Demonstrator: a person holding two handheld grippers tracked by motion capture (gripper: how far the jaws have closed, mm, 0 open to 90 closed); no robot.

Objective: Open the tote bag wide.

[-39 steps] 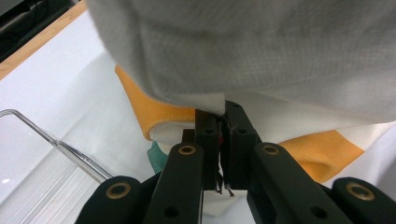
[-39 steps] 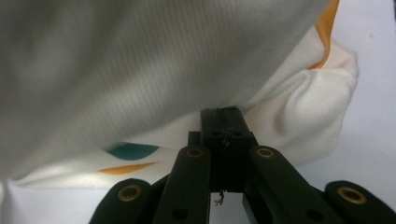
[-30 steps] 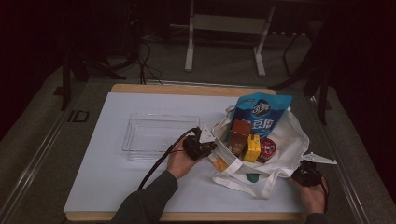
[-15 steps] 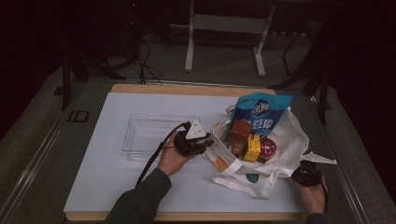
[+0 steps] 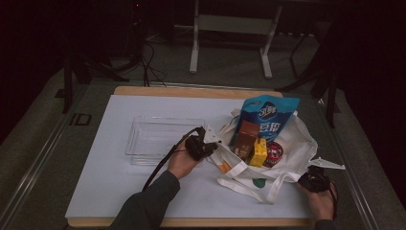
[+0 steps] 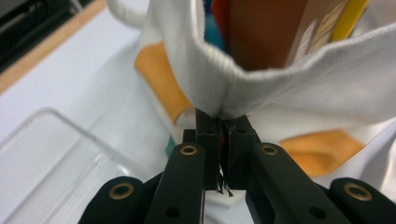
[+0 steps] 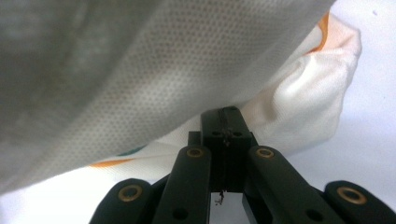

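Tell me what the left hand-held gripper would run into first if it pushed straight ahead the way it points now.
The left hand-held gripper is already pinching the white bag's rim. Pushed on, it would likely meet the brown box just inside the bag, though depth is hard to judge.

The tabletop [image 5: 119,191] lies bare across the lower left and along the top edge of the high view. A clear tray [image 5: 158,139] blocks the centre left. The white bag [image 5: 297,143] crowds the right half, its mouth packed with a blue pouch [image 5: 268,115], brown carton [image 5: 246,139], yellow box [image 5: 260,152] and red tin [image 5: 274,153], leaving little room between them.
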